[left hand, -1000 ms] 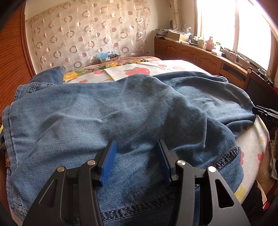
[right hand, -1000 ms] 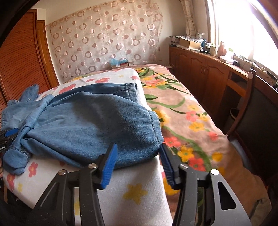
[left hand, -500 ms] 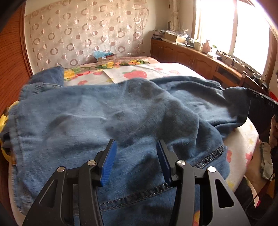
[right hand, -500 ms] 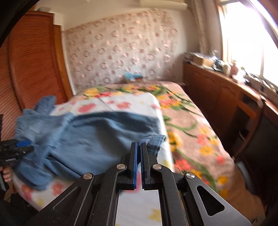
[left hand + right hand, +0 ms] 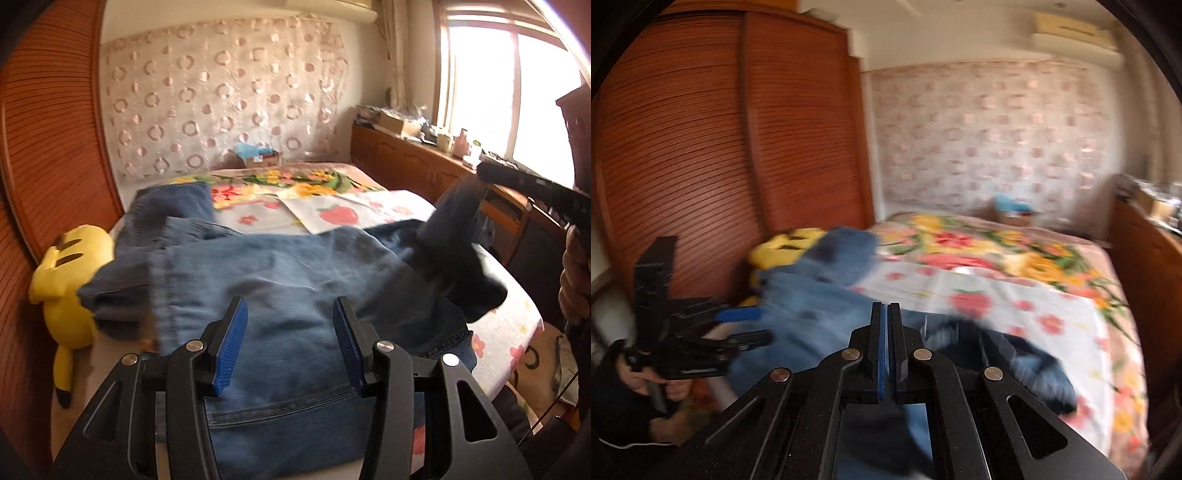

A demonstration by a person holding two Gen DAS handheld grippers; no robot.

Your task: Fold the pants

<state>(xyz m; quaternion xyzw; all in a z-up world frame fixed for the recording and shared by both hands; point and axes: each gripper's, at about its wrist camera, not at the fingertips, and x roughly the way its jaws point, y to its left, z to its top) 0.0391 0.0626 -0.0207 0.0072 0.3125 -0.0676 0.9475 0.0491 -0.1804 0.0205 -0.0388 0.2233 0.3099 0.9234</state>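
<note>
The right gripper (image 5: pixel 885 314) has snapped tight on the pants (image 5: pixel 295 295) and now lifts one end up. The left gripper (image 5: pixel 288 343) stays wide open above them. The fold has begun.

Blue denim jeans (image 5: pixel 295 273), faded mid-blue w/ darker patches & stitched seams. Left hand-held gripper (image 5: pixel 288 347): black frame, blue ribbed pads, silver pins; right hand-held gripper (image 5: pixel 885 350) same black w/ blue pads. Yellow plush toy (image 5: pixel 70 280) w/ black-tipped ear & black eye marks. White sheet (image 5: pixel 354 210) w/ red strawberry & small pink flowers. Pinkish bedspread (image 5: pixel 1015 240) w/ yellow, red, green floral print. Beige curtain (image 5: pixel 221 103) w/ pink ring & dot pattern. Reddish-brown slatted wardrobe (image 5: pixel 701 166). Brown wood cabinet (image 5: pixel 406 162).
</note>
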